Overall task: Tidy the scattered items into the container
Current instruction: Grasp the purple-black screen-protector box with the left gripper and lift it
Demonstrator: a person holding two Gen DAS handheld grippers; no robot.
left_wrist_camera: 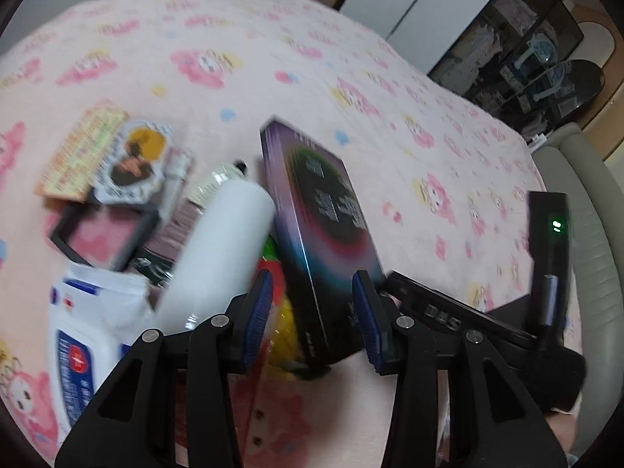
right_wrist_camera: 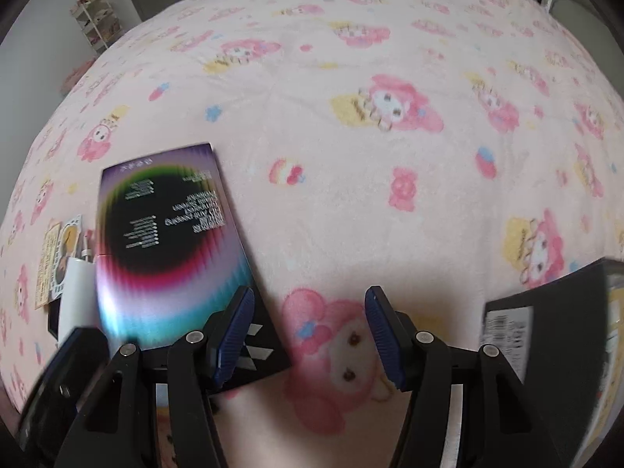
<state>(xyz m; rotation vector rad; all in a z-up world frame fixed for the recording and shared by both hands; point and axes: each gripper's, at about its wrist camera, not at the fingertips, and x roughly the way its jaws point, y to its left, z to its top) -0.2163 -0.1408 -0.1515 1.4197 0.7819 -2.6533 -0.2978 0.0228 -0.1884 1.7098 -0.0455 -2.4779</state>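
Nearest us, our left tongs (left_wrist_camera: 312,312) stand part-way apart around the lower end of the purple box (left_wrist_camera: 323,226); the blur keeps us from saying whether the pads (left_wrist_camera: 366,312) press it yet, so we call them not yet clamped. Our right tongs (right_wrist_camera: 308,331) hang apart with nothing between them, only pink blanket (right_wrist_camera: 351,136) below, and the same box (right_wrist_camera: 171,241) lies just to their left. A dark box (right_wrist_camera: 553,335) sits at the right edge, possibly the container, though we cannot tell. Beyond the left tongs lie the white bottle (left_wrist_camera: 222,245), the wipes pack (left_wrist_camera: 89,335) and the blush compact (left_wrist_camera: 105,234), with cards (left_wrist_camera: 82,156) farthest out. To do this well, we should seat both pads squarely on the box's faces before lifting, and keep clear of the bottle leaning beside it.
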